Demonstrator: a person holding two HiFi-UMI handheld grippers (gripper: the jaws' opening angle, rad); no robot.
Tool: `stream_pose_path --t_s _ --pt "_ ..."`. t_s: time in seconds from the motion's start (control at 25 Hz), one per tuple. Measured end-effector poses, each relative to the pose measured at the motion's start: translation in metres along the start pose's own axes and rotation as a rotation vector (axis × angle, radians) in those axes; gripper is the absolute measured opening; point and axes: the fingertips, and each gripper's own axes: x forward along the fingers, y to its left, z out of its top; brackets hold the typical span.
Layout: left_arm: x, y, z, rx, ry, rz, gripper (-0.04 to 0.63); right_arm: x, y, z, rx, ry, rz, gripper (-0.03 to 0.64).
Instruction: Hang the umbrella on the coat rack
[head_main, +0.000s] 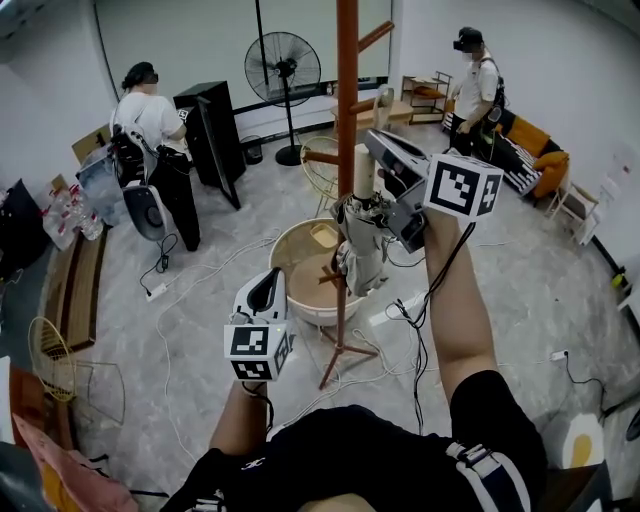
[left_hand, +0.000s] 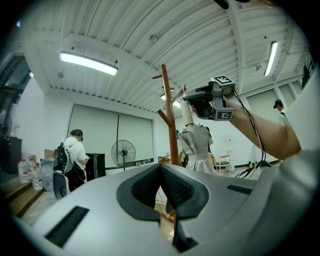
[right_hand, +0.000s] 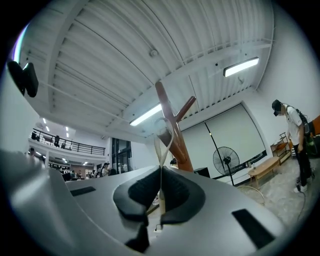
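The wooden coat rack (head_main: 347, 90) rises straight ahead of me. A folded grey umbrella (head_main: 362, 250) with a white handle (head_main: 364, 172) hangs upright beside the pole. My right gripper (head_main: 371, 142) is shut on its thin white strap (right_hand: 161, 145). In the right gripper view the strap loops up close to an angled peg (right_hand: 170, 117); I cannot tell whether it lies over the peg. My left gripper (head_main: 266, 285) is lower and to the left, shut with nothing in it. In the left gripper view, the umbrella (left_hand: 197, 142) hangs under the right gripper (left_hand: 187, 98), next to the rack (left_hand: 170, 120).
A round beige tub (head_main: 290, 255) stands at the rack's tripod base, with cables (head_main: 400, 320) trailing over the floor. A standing fan (head_main: 283, 70) is behind. Two people (head_main: 150, 115) (head_main: 475, 90) work at the back. A wire basket (head_main: 50, 350) lies at the left.
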Motion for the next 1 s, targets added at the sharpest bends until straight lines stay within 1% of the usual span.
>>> stream_pose_path --t_s 0.12,0.36,0.56,0.68,0.88,1.0 --pt "-0.001 -0.001 -0.002 -0.001 -0.003 0.003 0.017 -0.004 0.003 0.001 -0.028 0.016 -0.001 0.018" --pt "0.003 0.003 -0.001 -0.010 -0.001 -0.007 0.017 0.009 -0.005 -0.004 -0.071 0.100 -0.055 0.018" --pt "0.006 0.000 -0.003 -0.015 0.006 -0.022 0.017 0.015 -0.019 -0.017 -0.055 0.133 -0.088 0.018" --pt "0.001 0.006 -0.006 -0.023 0.010 -0.024 0.017 0.020 -0.018 -0.030 -0.055 0.151 -0.113 0.018" --pt "-0.004 0.007 -0.009 -0.025 0.014 -0.027 0.017 0.021 -0.024 -0.039 -0.056 0.140 -0.163 0.018" --pt "-0.007 0.010 -0.009 -0.027 0.014 -0.029 0.017 0.021 -0.023 -0.039 -0.118 0.102 -0.212 0.020"
